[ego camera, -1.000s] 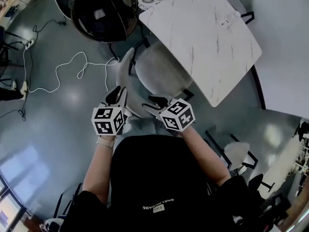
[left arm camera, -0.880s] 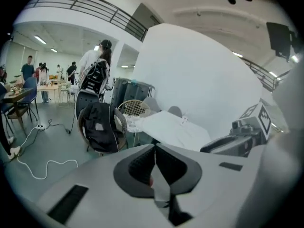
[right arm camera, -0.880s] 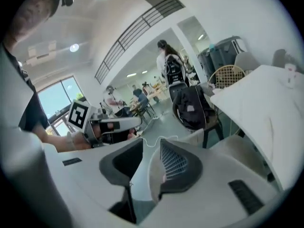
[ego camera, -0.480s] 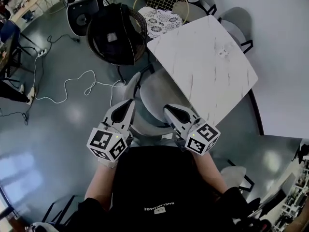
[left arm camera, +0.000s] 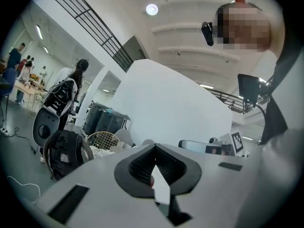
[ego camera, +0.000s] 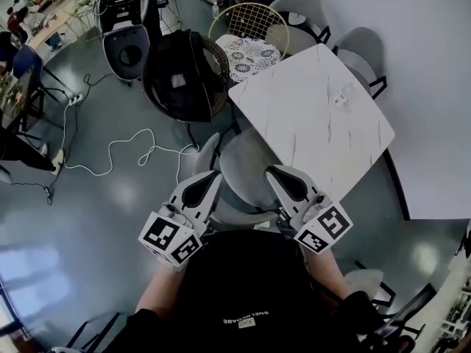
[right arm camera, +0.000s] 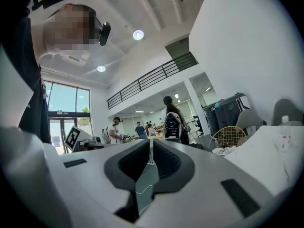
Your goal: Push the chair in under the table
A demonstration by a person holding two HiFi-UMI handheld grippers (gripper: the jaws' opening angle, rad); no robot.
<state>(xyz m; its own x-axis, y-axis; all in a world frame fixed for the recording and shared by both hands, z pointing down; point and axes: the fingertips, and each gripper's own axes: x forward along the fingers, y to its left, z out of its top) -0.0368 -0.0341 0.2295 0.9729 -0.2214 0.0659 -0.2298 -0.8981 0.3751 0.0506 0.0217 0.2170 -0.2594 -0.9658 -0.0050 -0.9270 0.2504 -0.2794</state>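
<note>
Here the white marble table (ego camera: 316, 123) stands over the grey chair (ego camera: 246, 164), whose seat lies partly under the table's near edge. The left gripper (ego camera: 213, 173) has its jaws pressed together on nothing. The right gripper (ego camera: 272, 169) shows only a thin slit between its jaws and is also empty.

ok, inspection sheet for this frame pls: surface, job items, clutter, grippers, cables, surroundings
Surface: white marble table, bare except a small white bottle.
Job's things: grey chair, seat partly under the table's near edge.
Clutter: black backpack on a wicker chair.
Grippers: left gripper shut, empty; right gripper all but shut, empty; both over the chair.
Cables: white cable looped on the floor.
Surroundings: wire chair and grey chairs beyond the table; people in the background.
</note>
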